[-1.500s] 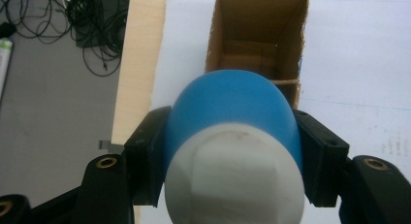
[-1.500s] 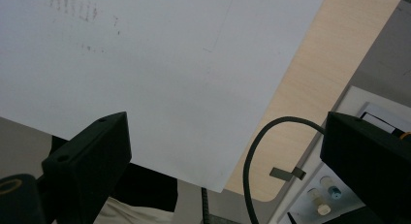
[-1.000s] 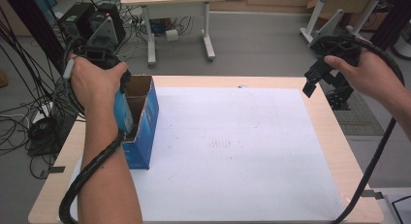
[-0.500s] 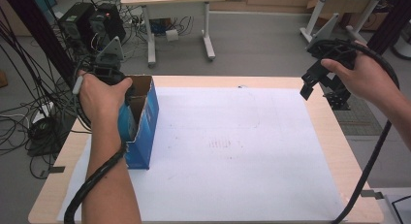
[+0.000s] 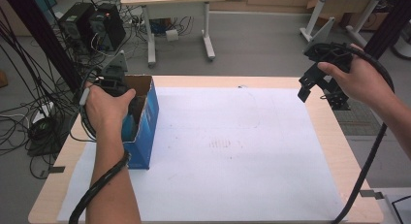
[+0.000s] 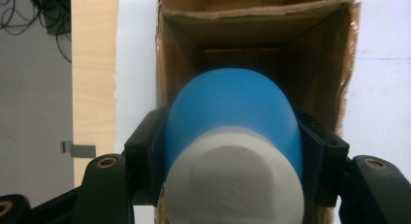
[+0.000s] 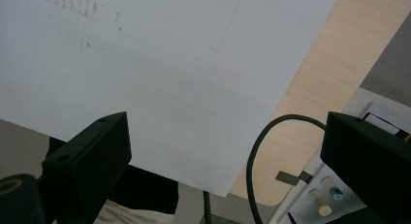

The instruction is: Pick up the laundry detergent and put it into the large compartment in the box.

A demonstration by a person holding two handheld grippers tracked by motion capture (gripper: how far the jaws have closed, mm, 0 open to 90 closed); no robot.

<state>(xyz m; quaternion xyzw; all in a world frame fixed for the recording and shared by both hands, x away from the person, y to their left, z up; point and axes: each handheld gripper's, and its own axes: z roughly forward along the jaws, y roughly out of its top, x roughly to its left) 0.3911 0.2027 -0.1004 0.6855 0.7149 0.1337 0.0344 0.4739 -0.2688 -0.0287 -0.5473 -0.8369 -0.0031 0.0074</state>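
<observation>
While a big white paper sheet (image 5: 232, 156) covers most of the wooden bench (image 5: 339, 151), the grey floor behind it has another desk (image 5: 174, 1), two computer towers (image 5: 94, 23) and many black cables (image 5: 29, 103). An open blue cardboard box (image 5: 145, 127) stands on the bench near its left edge. The person's left hand (image 5: 104, 107) reaches over the box, and the left hand-held gripper (image 6: 232, 151) squeezes a blue bottle with a white cap (image 6: 232, 156) just above the box opening. The right hand (image 5: 361, 81) is raised over the far right corner, and the right hand-held gripper (image 7: 232, 151) has its jaws spread wide with nothing between them.
</observation>
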